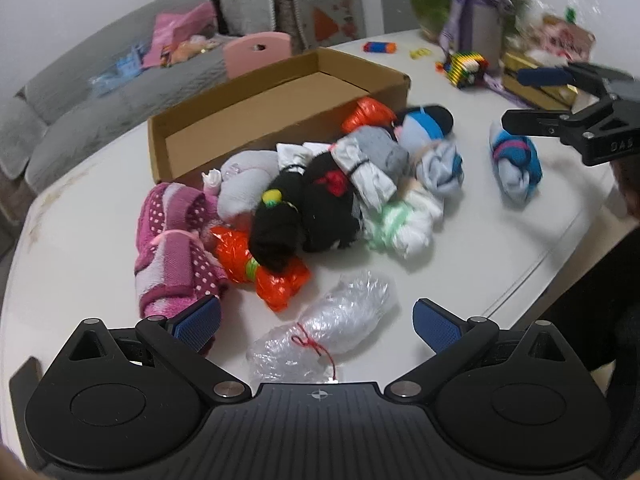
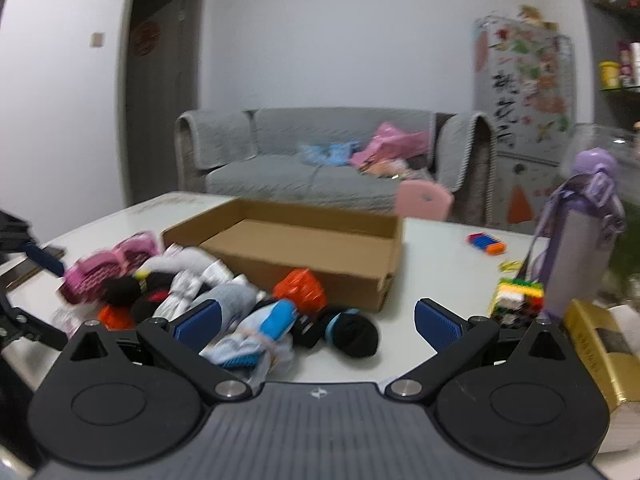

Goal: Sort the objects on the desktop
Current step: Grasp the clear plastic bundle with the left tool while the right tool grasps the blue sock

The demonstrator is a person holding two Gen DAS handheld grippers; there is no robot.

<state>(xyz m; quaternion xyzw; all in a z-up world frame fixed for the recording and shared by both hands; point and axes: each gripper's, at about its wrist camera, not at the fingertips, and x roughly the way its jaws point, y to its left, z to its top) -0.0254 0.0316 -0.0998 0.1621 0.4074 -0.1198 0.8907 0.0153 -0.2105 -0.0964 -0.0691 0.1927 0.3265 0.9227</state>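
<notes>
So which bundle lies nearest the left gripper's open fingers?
The clear bubble-wrap bundle tied with red string, right ahead of the left gripper; the other bundles lie farther off.

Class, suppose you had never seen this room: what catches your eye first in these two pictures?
First, the heap of tied bundles on the white table, pink, black and orange among them. Behind it lies an empty cardboard box. Nearest the left hand-held gripper, whose jaws are open, lies a clear bubble-wrap bundle tied with red string.

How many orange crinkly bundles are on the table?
2. One orange bundle lies at the near side of the pile beside the pink towel. The other leans against the cardboard box. More could hide under the pile.
</notes>
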